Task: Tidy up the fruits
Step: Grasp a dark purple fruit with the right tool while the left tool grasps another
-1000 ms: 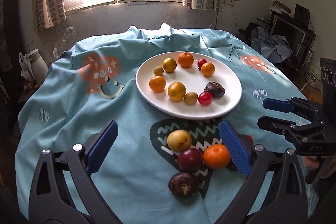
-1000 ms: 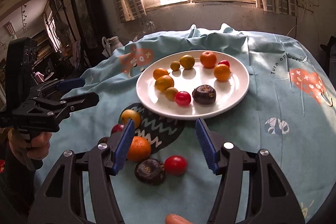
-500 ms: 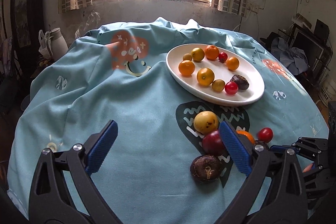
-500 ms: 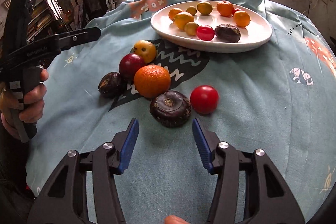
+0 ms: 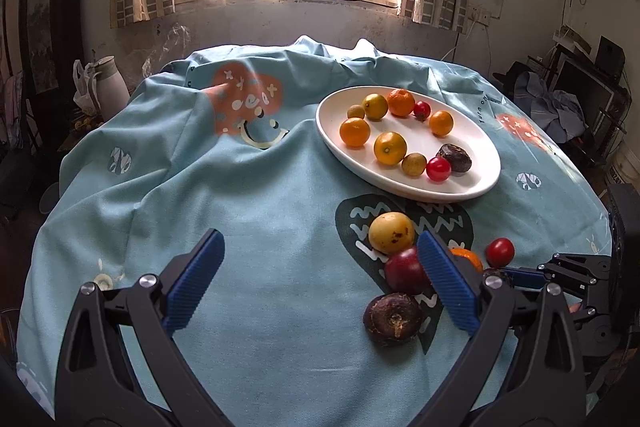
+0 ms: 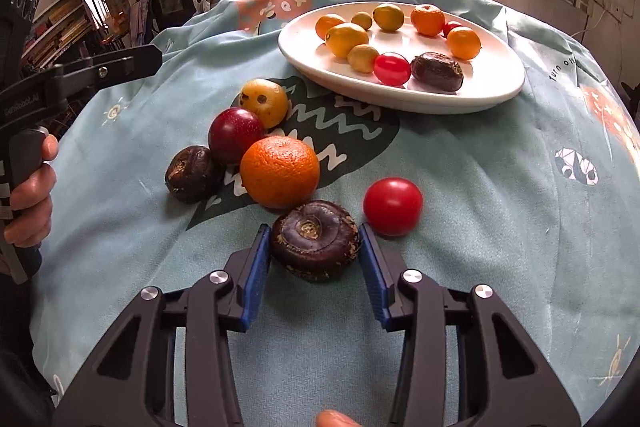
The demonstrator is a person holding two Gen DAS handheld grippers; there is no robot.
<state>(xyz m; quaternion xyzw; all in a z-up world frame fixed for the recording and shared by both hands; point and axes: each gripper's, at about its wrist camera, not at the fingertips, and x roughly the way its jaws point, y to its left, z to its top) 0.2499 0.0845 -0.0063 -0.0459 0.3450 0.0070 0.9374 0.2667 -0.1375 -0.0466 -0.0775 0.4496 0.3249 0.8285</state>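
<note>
Chestnut [image 6: 315, 245] betw right tongs [image 6: 316, 267] pads, tomato [image 6: 393, 206] just beside.

- In the left wrist view, the left claw's [image 5: 320, 281] right finger [image 5: 448, 283] covers most of the orange [image 5: 466, 257], leaving only a sliver at 4 o'clock.
- The same finger hides part of the dark red plum [image 5: 404, 269].
- The dark fruit [image 5: 496, 273] beside the right claw [image 5: 520, 273] is nearly all hidden; whether that claw touches it cannot be told from here.
- The right claw is cut off by the frame edge at 4 o'clock.
- In the right wrist view, the small red fruit [image 6: 452, 27] on the plate [image 6: 500, 83] is half hidden behind two oranges.
- A fingertip [image 6: 338, 419] at 6 o'clock is cut off by the frame.
- The worktop itself is wholly covered by the cloth [image 6: 480, 187].
</note>
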